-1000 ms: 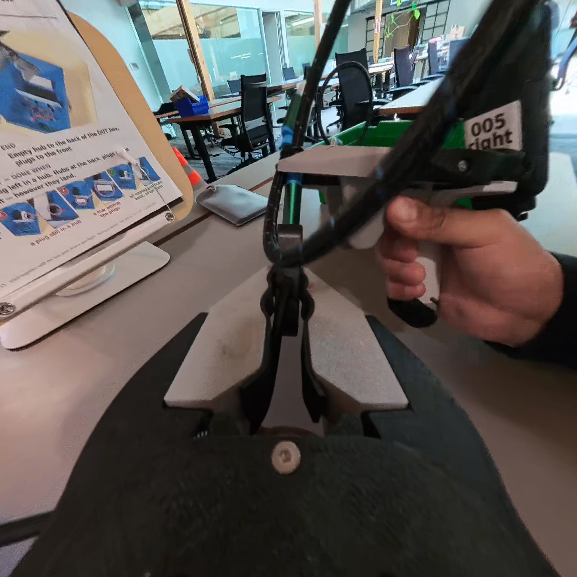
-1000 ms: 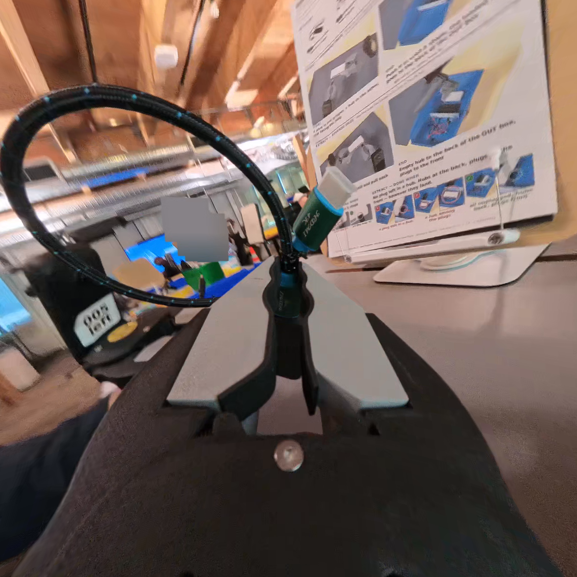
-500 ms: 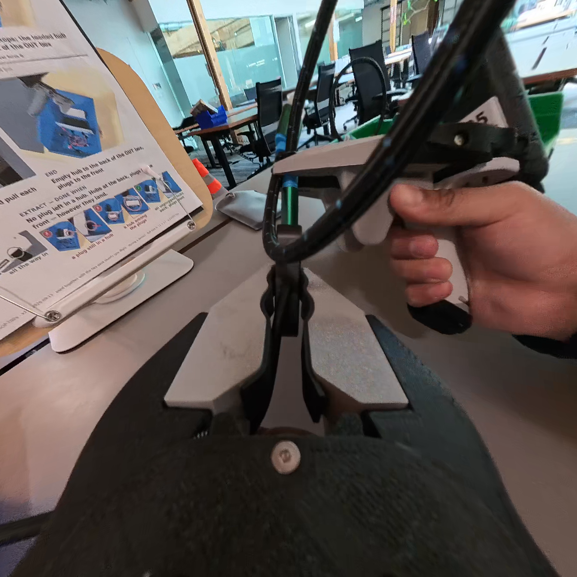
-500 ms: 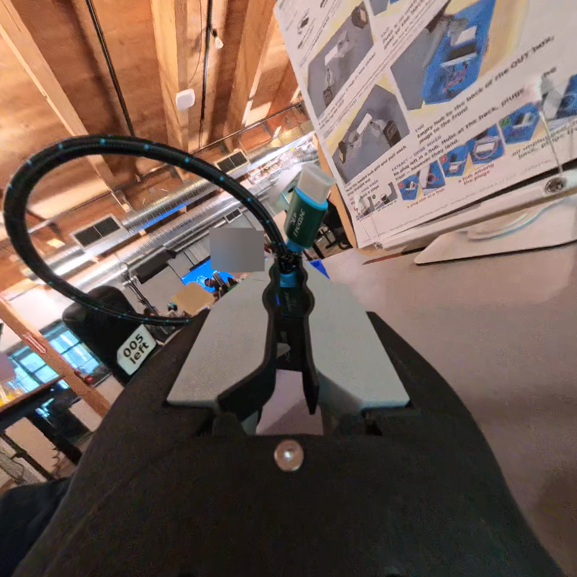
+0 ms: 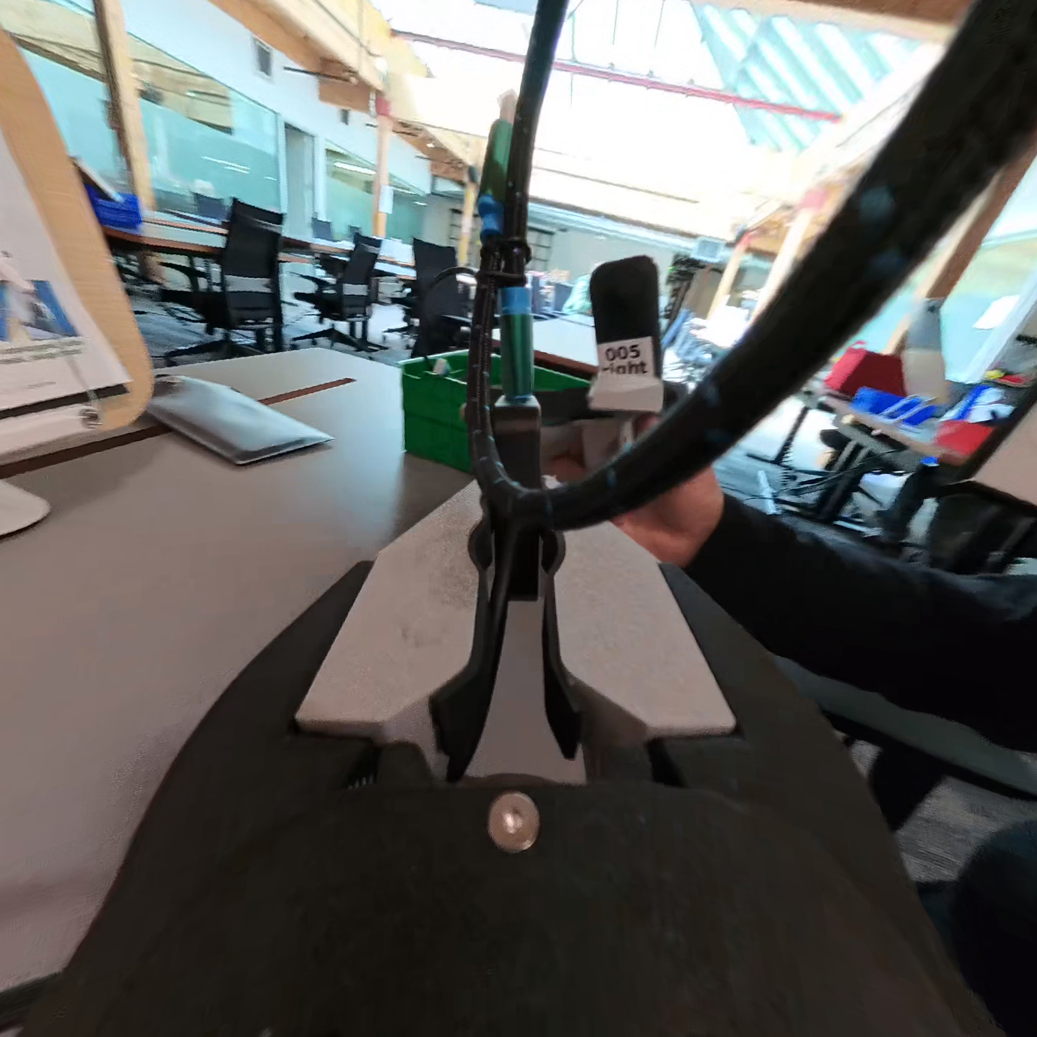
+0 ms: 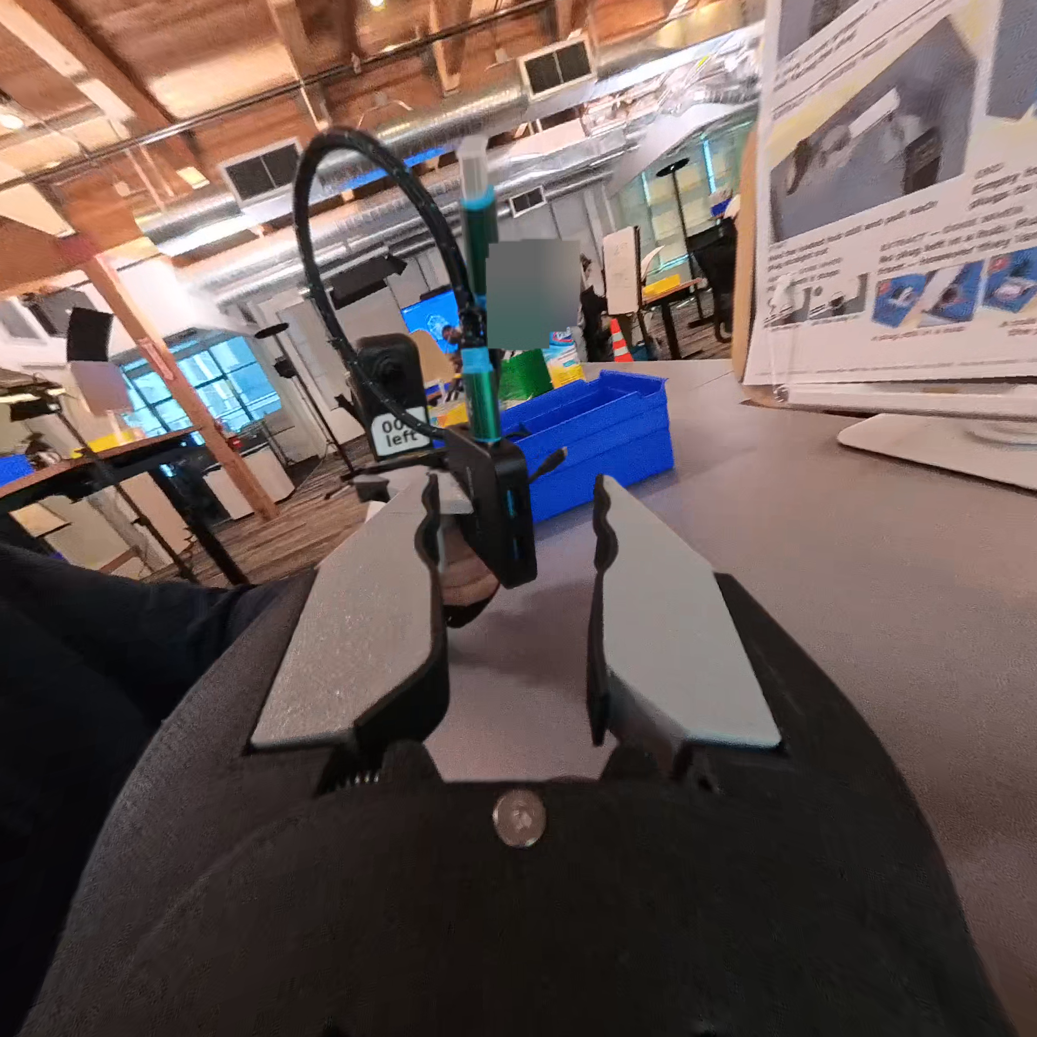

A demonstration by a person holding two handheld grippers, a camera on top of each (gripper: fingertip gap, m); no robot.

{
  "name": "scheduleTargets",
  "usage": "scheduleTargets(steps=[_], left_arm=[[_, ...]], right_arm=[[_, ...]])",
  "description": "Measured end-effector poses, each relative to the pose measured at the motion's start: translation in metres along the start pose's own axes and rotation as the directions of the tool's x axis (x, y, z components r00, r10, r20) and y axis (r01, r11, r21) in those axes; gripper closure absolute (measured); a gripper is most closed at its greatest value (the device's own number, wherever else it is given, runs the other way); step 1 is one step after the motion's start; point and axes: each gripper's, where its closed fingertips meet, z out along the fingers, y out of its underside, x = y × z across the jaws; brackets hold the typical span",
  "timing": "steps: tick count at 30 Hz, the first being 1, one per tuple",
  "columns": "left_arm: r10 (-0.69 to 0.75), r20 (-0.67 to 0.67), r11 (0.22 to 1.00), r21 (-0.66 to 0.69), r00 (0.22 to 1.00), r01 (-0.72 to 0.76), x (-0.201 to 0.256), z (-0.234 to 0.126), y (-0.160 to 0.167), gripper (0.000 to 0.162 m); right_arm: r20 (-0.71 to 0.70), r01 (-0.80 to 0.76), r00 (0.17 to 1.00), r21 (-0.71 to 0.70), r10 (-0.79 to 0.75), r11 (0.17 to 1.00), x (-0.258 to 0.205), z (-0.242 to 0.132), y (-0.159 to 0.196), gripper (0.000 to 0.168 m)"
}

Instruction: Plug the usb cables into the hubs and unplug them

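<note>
Clamping the small black rectangular hub between its tips, the left gripper had its jaws pressed tight on it above the grey tabletop. A green-barrelled plug stood upright in the hub's top, with the black braided cable looping overhead. The right gripper sat wide apart, holding nothing, the hub just ahead of its tips, maybe not touching. A blue plastic bin and a green crate sat beyond.
</note>
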Motion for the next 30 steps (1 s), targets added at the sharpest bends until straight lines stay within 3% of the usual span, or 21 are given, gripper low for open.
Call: scheduleTargets(steps=[5, 7, 9, 15, 17, 20, 22, 23, 24, 27, 29, 30], left_arm=[[-0.018, -0.061, 0.995, -0.102, 0.998, 0.012, 0.009, 0.007, 0.021, 0.152], [-0.01, -0.085, 0.989, -0.145, 0.996, -0.002, 0.014, 0.009, 0.03, 0.151], [0.003, -0.125, 0.986, -0.166, 0.992, -0.024, 0.023, 0.011, 0.034, 0.151], [0.006, -0.12, 0.975, -0.221, 0.993, -0.033, 0.026, 0.015, 0.044, 0.148], [0.03, -0.079, 0.978, -0.206, 0.996, -0.046, 0.021, 0.016, 0.042, 0.144], [0.058, 0.016, 0.995, -0.08, 0.998, -0.057, 0.009, 0.01, 0.016, 0.12], [0.051, 0.065, 0.999, 0.006, 0.997, -0.051, 0.001, 0.001, -0.002, 0.12], [0.041, 0.065, 0.998, 0.047, 0.997, -0.044, 0.0, -0.002, -0.009, 0.121], [0.02, -0.038, 0.996, 0.09, 0.999, -0.017, 0.015, -0.001, -0.016, 0.124], [-0.002, -0.145, 0.999, 0.036, 0.989, 0.007, 0.042, 0.014, -0.008, 0.091], [0.088, -0.209, 0.996, 0.053, 0.974, -0.079, 0.066, 0.014, -0.009, 0.081], [0.106, -0.206, 0.992, 0.094, 0.973, -0.088, 0.07, 0.01, -0.014, 0.084]], right_arm=[[0.144, -0.039, 0.989, -0.019, 0.041, 0.999, -0.029, 0.011, 0.01, 0.117], [0.166, -0.061, 0.983, -0.07, 0.072, 0.996, -0.033, 0.014, 0.018, 0.132], [0.152, -0.053, 0.986, -0.089, 0.066, 0.995, -0.03, 0.012, 0.023, 0.158], [0.11, -0.013, 0.994, -0.146, 0.029, 0.989, -0.024, 0.006, 0.031, 0.16], [0.053, 0.028, 0.998, -0.115, -0.022, 0.993, -0.019, 0.003, 0.018, 0.16], [0.009, 0.009, 1.0, 0.006, -0.009, 1.0, -0.016, -0.014, -0.026, 0.16], [-0.047, 0.029, 0.999, 0.045, -0.027, 0.999, -0.01, -0.032, -0.052, 0.16], [-0.102, 0.068, 0.993, 0.02, -0.065, 0.997, -0.005, -0.04, -0.058, 0.16], [-0.163, 0.125, 0.978, -0.052, -0.132, 0.991, -0.001, -0.046, -0.061, 0.159], [-0.248, 0.318, 0.89, -0.262, -0.382, 0.911, -0.007, -0.053, -0.074, 0.159], [-0.228, 0.318, 0.89, -0.312, -0.395, 0.895, -0.013, -0.05, -0.079, 0.159], [-0.217, 0.27, 0.911, -0.331, -0.352, 0.904, -0.012, -0.048, -0.073, 0.159]])
